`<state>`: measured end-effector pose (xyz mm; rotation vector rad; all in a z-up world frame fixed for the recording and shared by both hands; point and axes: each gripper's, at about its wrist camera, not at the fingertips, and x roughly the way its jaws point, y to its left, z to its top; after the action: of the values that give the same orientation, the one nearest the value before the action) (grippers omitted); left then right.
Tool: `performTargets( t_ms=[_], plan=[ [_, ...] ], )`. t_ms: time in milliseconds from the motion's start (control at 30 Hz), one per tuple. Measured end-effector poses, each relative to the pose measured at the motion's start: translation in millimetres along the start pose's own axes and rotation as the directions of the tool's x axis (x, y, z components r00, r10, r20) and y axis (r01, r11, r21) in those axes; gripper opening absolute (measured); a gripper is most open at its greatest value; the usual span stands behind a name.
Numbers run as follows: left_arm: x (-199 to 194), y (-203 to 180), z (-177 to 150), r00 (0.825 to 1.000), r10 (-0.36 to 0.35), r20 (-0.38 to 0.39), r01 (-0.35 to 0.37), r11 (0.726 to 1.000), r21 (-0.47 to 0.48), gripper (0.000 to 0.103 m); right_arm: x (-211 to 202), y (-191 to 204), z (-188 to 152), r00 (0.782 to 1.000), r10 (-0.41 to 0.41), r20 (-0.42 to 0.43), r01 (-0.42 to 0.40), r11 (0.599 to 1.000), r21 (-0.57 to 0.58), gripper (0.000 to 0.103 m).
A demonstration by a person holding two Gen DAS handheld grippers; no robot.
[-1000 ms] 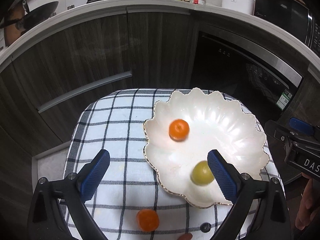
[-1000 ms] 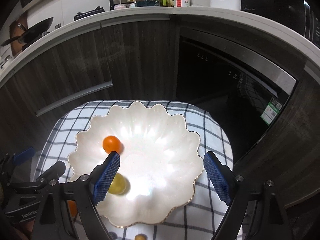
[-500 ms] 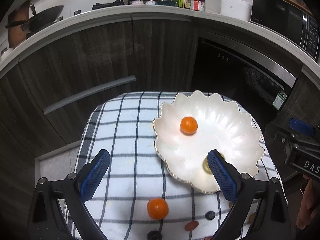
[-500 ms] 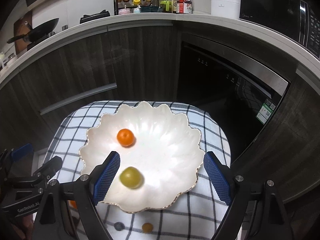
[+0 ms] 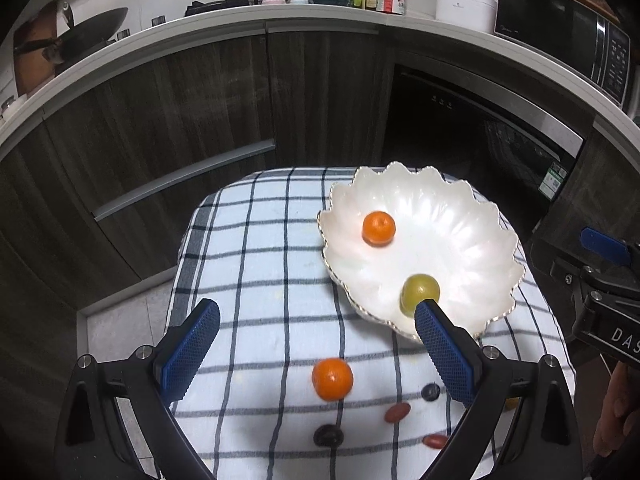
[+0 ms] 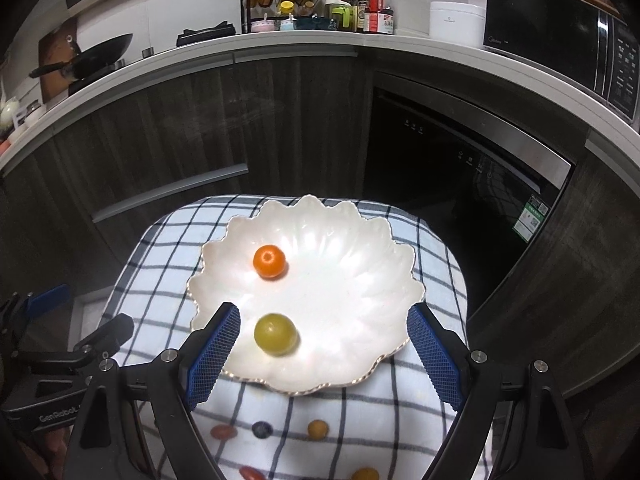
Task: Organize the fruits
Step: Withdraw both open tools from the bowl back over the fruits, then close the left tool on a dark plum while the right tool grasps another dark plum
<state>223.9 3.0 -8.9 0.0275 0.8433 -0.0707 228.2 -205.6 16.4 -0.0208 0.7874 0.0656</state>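
Nearest to us, our left gripper (image 5: 316, 346) and right gripper (image 6: 323, 352) both hover with their blue, cross-hatched rubber fingers (image 5: 191, 350) spread wide and holding nothing. Below them, the surface is draped in a soft white cloth with a dark check (image 5: 260, 280). The unsorted fruit lies on it near us: a glossy orange mandarin (image 5: 332, 379), a dark round blueberry (image 6: 262, 429), small oval red fruits (image 5: 397, 412), and small yellow-orange ones (image 6: 317, 429). Just beyond sits a shallow white pearly bowl with a scalloped, gilt-edged rim (image 6: 404, 258). It holds two smooth round fruits, well apart: a yellow-green one (image 6: 276, 334) on the near side and a second mandarin (image 6: 270, 261) further back. We judge the sorting begun but mostly unfinished. Behind stand dark wood-grain cabinets (image 6: 168, 136).
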Motion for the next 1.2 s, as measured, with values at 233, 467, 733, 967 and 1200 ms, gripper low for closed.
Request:
performTargets(
  t_ms=[233, 467, 733, 967, 1200],
  plan=[
    [-6, -1, -16, 1.000, -0.010, 0.000, 0.010, 1.000, 0.017, 0.100, -9, 2, -12, 1.000, -0.003, 0.000, 0.003, 1.000, -0.002, 0.086],
    [-7, -4, -34, 1.000, -0.009, 0.006, 0.009, 0.999, 0.037, 0.099, -13, 3, -28, 1.000, -0.006, 0.001, 0.006, 1.000, -0.003, 0.086],
    [-10, -8, -57, 1.000, -0.009, 0.023, 0.007, 0.998, 0.065, 0.099, -16, 2, -53, 1.000, -0.010, -0.005, 0.010, 1.000, 0.007, 0.086],
    [-9, -16, -74, 0.999, -0.025, 0.024, 0.023, 0.997, 0.076, 0.099, -16, 0, -71, 1.000, -0.010, -0.024, 0.010, 1.000, 0.010, 0.086],
    [-8, -19, -90, 0.999, -0.035, 0.028, 0.033, 0.996, 0.086, 0.099, -16, -2, -85, 0.999, -0.010, -0.033, 0.011, 1.000, 0.015, 0.086]
  ],
)
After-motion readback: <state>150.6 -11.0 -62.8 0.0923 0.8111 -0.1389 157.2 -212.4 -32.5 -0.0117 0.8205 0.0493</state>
